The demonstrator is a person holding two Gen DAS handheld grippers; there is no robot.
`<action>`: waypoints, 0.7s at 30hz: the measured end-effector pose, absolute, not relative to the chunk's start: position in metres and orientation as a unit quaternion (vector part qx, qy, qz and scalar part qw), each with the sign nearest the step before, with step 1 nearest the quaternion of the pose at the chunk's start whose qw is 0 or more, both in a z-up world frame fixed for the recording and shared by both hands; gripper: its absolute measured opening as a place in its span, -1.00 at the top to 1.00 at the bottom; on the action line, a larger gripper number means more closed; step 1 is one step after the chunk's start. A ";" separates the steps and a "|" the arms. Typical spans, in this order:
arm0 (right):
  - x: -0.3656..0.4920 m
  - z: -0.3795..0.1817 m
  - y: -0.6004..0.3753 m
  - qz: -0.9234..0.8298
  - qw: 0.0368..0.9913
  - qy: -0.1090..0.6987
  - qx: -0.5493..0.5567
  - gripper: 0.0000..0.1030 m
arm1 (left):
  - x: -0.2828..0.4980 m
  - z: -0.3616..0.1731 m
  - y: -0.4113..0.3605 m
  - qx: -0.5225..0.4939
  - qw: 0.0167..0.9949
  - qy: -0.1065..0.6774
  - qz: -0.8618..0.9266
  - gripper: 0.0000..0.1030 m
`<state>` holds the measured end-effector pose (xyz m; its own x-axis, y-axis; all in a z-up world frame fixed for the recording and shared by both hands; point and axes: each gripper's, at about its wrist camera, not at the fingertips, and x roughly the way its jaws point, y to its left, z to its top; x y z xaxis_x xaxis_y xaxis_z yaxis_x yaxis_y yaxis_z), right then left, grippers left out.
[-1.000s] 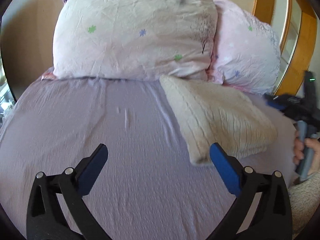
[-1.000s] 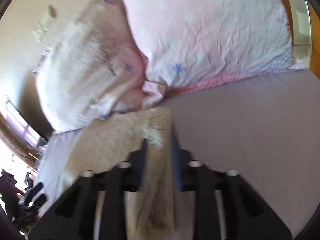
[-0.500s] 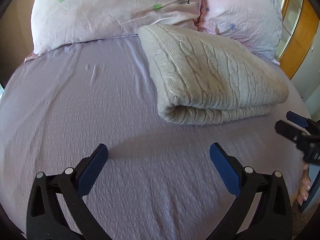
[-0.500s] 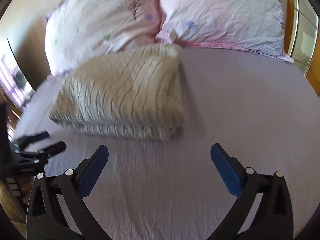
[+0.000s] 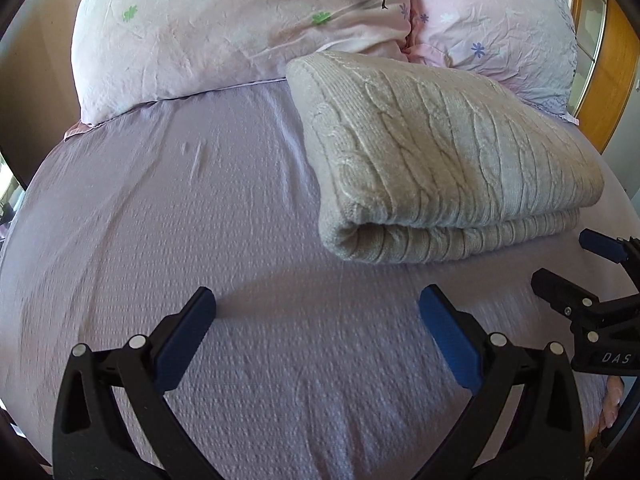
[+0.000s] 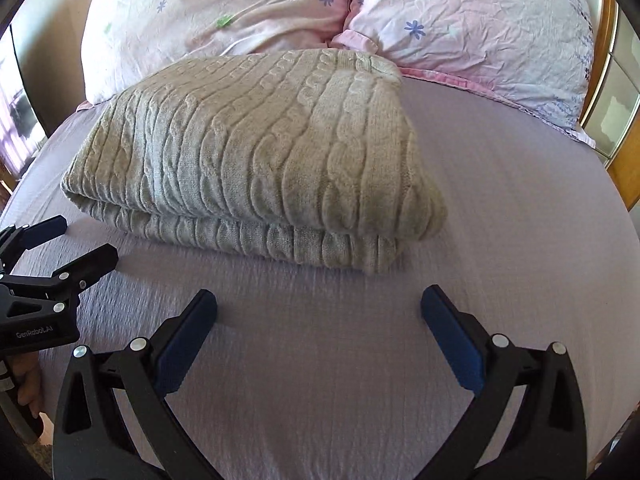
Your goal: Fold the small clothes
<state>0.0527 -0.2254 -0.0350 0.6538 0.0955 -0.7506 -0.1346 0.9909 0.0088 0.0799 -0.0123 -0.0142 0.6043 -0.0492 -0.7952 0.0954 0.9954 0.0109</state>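
Note:
A beige cable-knit sweater (image 5: pixel 440 152) lies folded in a thick rectangle on the lilac bedsheet (image 5: pixel 200 240), its far end against the pillows. It also shows in the right wrist view (image 6: pixel 260 152). My left gripper (image 5: pixel 316 312) is open and empty, hovering over the sheet in front of the sweater's left corner. My right gripper (image 6: pixel 318 312) is open and empty, in front of the sweater's near edge. Each gripper shows at the edge of the other's view: the right gripper (image 5: pixel 576 264) and the left gripper (image 6: pixel 60 240).
Two pink floral pillows (image 5: pixel 240 28) (image 5: pixel 500 20) lean at the head of the bed. A wooden frame with glass (image 5: pixel 608 60) stands at the right. The sheet (image 6: pixel 520 220) spreads to the right of the sweater.
My right gripper let go of the sweater, opened and drew back toward the near side. Both grippers now hover low in front of the folded sweater, which lies still.

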 end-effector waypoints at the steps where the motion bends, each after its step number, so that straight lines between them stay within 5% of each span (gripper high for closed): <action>1: 0.053 -0.035 -0.225 0.062 0.909 0.411 -0.024 -0.97 | 0.080 -0.015 -0.012 0.027 0.895 0.443 -0.042 -0.97; 21: 0.051 -0.035 -0.225 0.062 0.910 0.410 -0.024 -0.97 | 0.079 -0.016 -0.013 0.028 0.895 0.443 -0.043 -0.97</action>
<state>0.0514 -0.2252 -0.0348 0.6561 0.0931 -0.7489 -0.1320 0.9912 0.0075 0.0788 -0.0129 -0.0156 0.6034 -0.0522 -0.7957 0.1013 0.9948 0.0115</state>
